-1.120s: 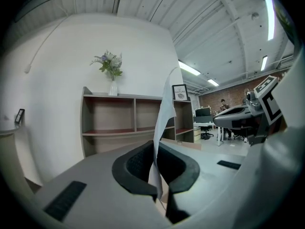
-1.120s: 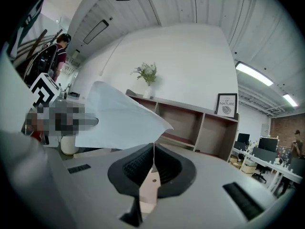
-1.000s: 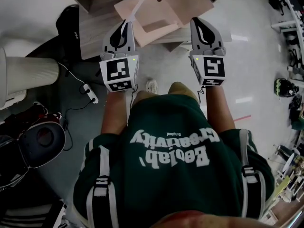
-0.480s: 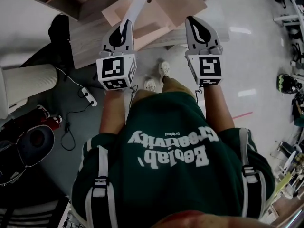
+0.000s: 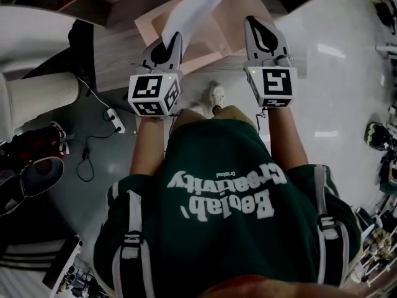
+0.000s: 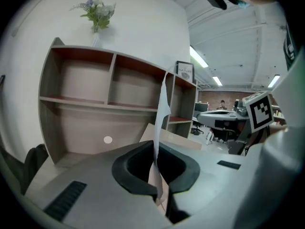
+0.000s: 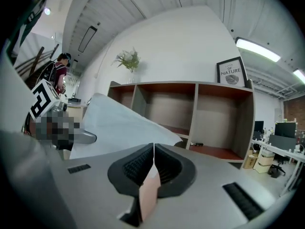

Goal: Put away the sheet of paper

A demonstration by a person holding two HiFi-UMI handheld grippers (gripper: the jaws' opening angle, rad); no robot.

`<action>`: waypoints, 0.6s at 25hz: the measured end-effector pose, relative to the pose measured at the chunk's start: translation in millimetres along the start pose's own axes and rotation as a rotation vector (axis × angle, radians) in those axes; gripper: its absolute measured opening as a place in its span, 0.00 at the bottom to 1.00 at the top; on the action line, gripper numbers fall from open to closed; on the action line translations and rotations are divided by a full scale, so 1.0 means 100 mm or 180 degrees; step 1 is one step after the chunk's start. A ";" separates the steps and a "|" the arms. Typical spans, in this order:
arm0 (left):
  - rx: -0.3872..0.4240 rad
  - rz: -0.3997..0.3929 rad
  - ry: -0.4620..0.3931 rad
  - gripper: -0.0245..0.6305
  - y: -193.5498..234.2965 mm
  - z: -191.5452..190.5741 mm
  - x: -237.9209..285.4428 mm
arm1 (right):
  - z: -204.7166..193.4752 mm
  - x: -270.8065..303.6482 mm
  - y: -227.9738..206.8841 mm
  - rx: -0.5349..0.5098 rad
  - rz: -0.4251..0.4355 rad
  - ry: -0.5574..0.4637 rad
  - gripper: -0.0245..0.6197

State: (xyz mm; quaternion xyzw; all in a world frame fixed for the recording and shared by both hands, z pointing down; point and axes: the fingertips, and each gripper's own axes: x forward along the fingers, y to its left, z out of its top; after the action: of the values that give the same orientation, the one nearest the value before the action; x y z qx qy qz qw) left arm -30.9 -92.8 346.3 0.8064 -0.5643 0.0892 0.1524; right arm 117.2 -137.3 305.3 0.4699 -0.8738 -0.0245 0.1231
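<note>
My left gripper (image 5: pixel 173 37) is shut on a white sheet of paper (image 5: pixel 197 10), which stands up from its jaws toward the shelf. In the left gripper view the paper (image 6: pixel 163 104) rises edge-on from the closed left gripper (image 6: pixel 156 174). My right gripper (image 5: pixel 256 25) is shut on the edge of a pink folder (image 5: pixel 217 37), and a pink strip (image 7: pixel 147 195) shows in its closed jaws (image 7: pixel 153 160). The paper (image 7: pixel 114 123) spreads wide at the left of the right gripper view. An open wooden shelf unit (image 6: pixel 109 104) with empty compartments stands straight ahead.
On top of the shelf unit (image 7: pixel 200 123) are a small plant (image 6: pixel 95 11) and a framed picture (image 7: pixel 231 73). A white cylinder (image 5: pixel 43 95), a power strip with cable (image 5: pixel 116 120) and bags (image 5: pixel 31 172) lie on the floor to my left. A person (image 7: pixel 59 75) stands far left.
The sheet has swung round and up, so more of its broad face shows in the head view. Both grippers have come closer to the shelf and stay shut.
</note>
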 end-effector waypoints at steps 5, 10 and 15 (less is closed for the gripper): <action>-0.0337 0.0168 0.0372 0.07 0.23 -0.39 0.54 | -0.11 0.29 -0.23 0.0039 0.0064 0.0030 0.09; -0.0272 0.0336 0.0771 0.07 0.56 -0.79 0.95 | -0.34 0.53 -0.23 0.0014 0.0112 0.0225 0.09; 0.0008 0.0392 0.1336 0.07 0.86 -1.15 1.24 | -0.38 0.82 -0.26 0.0005 0.0069 0.0370 0.09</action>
State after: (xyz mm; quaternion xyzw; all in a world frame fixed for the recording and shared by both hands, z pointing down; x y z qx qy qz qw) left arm -64.8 -189.5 505.9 0.7343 -0.5683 0.2651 0.2598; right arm 104.1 -216.6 353.9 0.4611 -0.8702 0.0048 0.1735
